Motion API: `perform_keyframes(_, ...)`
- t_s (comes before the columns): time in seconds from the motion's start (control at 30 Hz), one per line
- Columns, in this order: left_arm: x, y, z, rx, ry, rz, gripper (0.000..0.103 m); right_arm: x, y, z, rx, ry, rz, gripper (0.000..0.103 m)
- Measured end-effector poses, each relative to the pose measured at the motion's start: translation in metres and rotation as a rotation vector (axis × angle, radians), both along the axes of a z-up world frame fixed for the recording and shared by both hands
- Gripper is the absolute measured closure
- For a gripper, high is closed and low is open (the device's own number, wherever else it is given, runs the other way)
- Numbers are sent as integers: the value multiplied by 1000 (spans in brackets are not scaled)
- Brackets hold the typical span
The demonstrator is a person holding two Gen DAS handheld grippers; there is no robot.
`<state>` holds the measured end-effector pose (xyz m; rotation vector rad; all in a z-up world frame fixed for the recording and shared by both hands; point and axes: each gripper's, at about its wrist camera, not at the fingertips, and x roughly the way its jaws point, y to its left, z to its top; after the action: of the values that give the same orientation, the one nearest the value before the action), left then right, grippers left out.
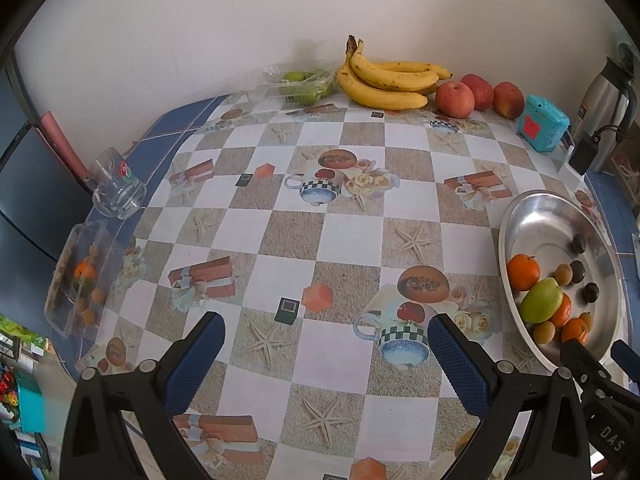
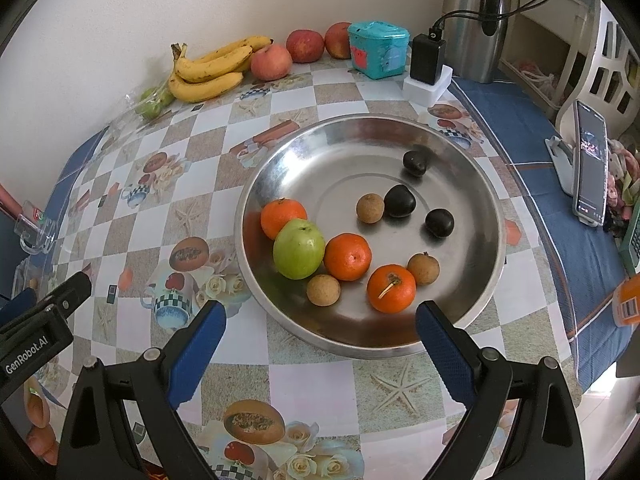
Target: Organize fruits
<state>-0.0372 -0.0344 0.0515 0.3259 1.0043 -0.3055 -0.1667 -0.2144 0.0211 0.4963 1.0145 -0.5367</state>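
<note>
A steel bowl [image 2: 472, 168] on the checked tablecloth holds three oranges [image 2: 347, 256], a green guava [image 2: 298, 248], three brown longans [image 2: 323, 289] and three dark fruits [image 2: 399, 201]. My right gripper [image 2: 320, 320] is open and empty, just in front of the bowl's near rim. The bowl also shows at the right of the left wrist view [image 1: 536, 216]. My left gripper [image 1: 326, 330] is open and empty above the table's middle. Bananas [image 1: 390, 80] and three red apples [image 1: 454, 99] lie at the back by the wall.
A clear tray of green fruit [image 1: 304, 82] sits left of the bananas. A clear box with an orange and longans [image 1: 80, 280] and a glass [image 1: 118, 186] stand at the left edge. A teal box [image 2: 378, 49], charger [image 2: 428, 58], steel flask [image 2: 476, 20] and phone on a stand [image 2: 590, 160] are at right.
</note>
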Motion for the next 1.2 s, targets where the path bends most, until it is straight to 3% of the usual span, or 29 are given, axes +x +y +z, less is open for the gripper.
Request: perform_keyframes(1.2,0,1,-1,-6,2,9,0,-2,-1,0,-1,-5,-7,7)
